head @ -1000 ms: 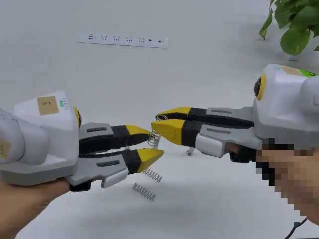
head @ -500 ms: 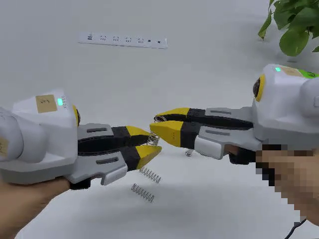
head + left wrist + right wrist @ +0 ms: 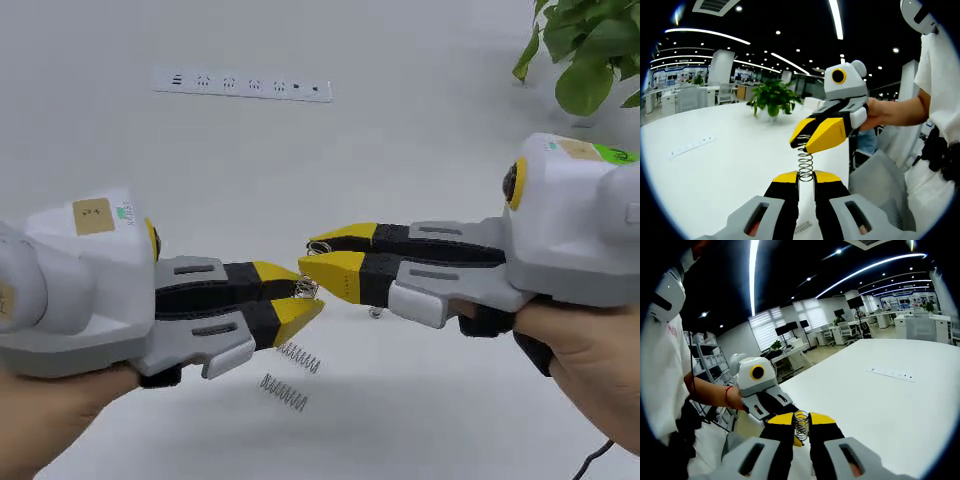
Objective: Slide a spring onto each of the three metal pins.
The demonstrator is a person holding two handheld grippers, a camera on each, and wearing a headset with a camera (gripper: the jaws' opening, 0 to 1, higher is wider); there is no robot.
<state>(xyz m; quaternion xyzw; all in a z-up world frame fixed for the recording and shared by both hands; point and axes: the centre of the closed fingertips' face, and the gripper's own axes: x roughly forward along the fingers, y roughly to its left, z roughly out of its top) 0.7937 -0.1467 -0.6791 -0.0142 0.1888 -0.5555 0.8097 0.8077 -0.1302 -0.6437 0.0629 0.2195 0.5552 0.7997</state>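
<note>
Spring (image 3: 805,165): in mid-air above the table (image 3: 400,150), spanning between both grippers.
Left gripper (image 3: 310,290): nearly closed, pinching one end.
Right gripper (image 3: 308,254): nearly closed, pinching the other end.
Risk: it may buckle and ping away if either pinch slips.

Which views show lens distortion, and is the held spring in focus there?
Left gripper view: strong fisheye bending, ceiling lights curve, spring sharp. Right gripper view: same bending, spring sharp too. Head view: no bending, even light, faint shadows on the table.
</note>
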